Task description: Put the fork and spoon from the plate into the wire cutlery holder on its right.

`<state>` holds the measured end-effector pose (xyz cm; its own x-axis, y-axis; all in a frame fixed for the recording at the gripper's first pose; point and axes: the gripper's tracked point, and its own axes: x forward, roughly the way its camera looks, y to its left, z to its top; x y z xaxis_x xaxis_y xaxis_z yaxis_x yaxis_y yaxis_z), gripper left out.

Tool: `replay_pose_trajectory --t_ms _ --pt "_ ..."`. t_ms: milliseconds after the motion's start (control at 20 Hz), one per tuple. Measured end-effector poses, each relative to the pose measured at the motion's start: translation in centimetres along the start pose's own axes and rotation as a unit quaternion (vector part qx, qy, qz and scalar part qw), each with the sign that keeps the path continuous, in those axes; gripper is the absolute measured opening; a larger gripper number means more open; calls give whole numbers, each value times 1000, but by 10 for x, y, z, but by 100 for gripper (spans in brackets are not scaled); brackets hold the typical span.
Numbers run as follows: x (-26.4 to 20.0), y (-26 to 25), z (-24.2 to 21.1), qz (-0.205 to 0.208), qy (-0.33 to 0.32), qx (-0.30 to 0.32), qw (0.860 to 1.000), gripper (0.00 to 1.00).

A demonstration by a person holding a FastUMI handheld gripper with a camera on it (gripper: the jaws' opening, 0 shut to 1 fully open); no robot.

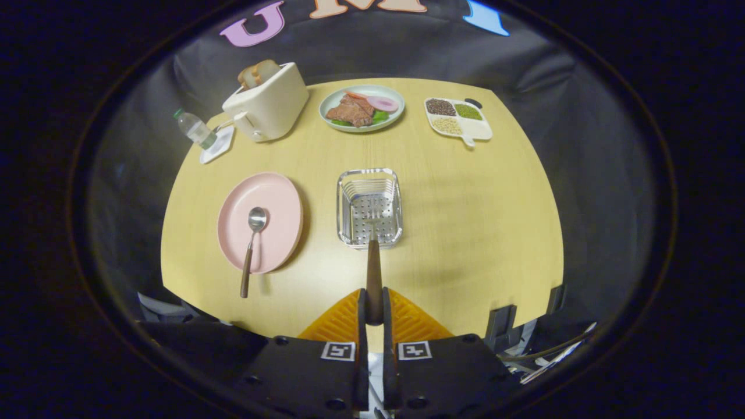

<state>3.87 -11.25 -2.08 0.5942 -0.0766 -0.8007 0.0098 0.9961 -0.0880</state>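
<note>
My gripper [373, 308] is shut on the fork [373, 273], pinching its brown wooden handle between both fingers. The fork points forward, and its metal head reaches over the near rim of the wire cutlery holder [343, 203]. The holder is a shiny rectangular mesh basket on the yellow table, just ahead of the fingers. To its left lies the pink plate [279, 203]. A spoon [252, 244] with a wooden handle rests on that plate, bowl up, its handle sticking out over the plate's near rim.
Beyond the holder stands a pale green plate of food [391, 119]. A white divided dish of grains [474, 131] is at the far right, a cream toaster [268, 105] with bread at the far left, and a small water bottle [195, 129] on a coaster beside it.
</note>
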Motion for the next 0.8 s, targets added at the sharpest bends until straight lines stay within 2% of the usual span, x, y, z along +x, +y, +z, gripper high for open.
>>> replay_pose_trajectory --t_ms 150,300,500,800 --pt "-1 4 3 6 -5 15 1000 18" --pt "-6 9 7 13 -25 30 999 53" --pt "-13 3 15 1 -72 43 996 99" --pt "-35 11 33 -12 -171 30 985 100"
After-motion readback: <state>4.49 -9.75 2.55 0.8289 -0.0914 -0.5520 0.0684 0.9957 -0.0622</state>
